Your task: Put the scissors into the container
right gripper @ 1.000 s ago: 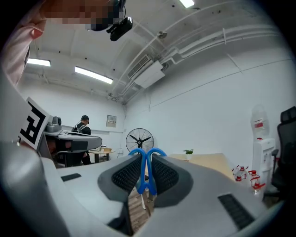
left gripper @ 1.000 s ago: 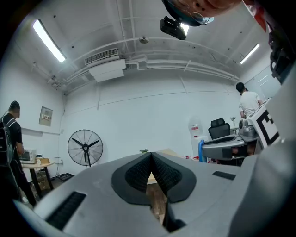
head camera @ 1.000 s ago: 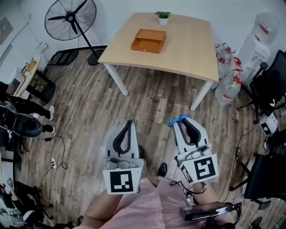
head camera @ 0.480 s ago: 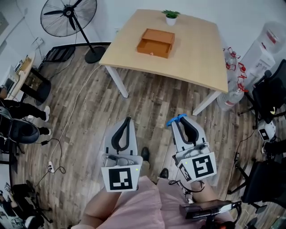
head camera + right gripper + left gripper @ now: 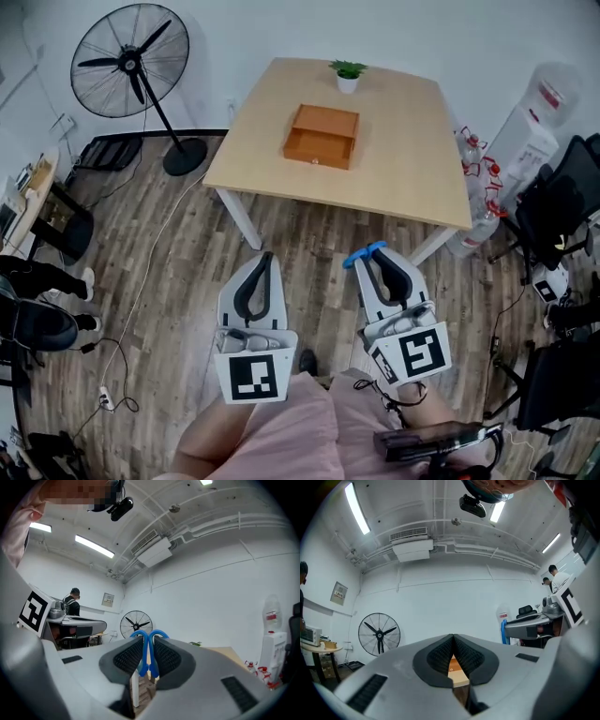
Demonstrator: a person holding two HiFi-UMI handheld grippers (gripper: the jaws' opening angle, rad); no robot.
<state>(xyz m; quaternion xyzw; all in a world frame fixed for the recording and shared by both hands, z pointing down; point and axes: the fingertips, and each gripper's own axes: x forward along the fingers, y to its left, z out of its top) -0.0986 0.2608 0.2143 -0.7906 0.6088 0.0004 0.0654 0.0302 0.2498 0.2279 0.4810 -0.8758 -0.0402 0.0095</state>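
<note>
While standing well back from the table (image 5: 403,141), holding both tools low at 6 o'clock, probably for carrying rather than placing. Pinching the blue scissors (image 5: 366,253) in the right gripper (image 5: 380,257), jaws pressed onto the handle loops, loops poking past the tips toward 12 o'clock. Holding the left gripper (image 5: 266,257) pressed together on nothing, beside the right at its 9 o'clock, seemingly spare. Facing, at 12 o'clock and well apart from the scissors across the floor, the orange wooden container (image 5: 322,137) on the table, a potted plant (image 5: 348,75) beyond it, a standing fan (image 5: 131,61) at 10 o'clock.
</note>
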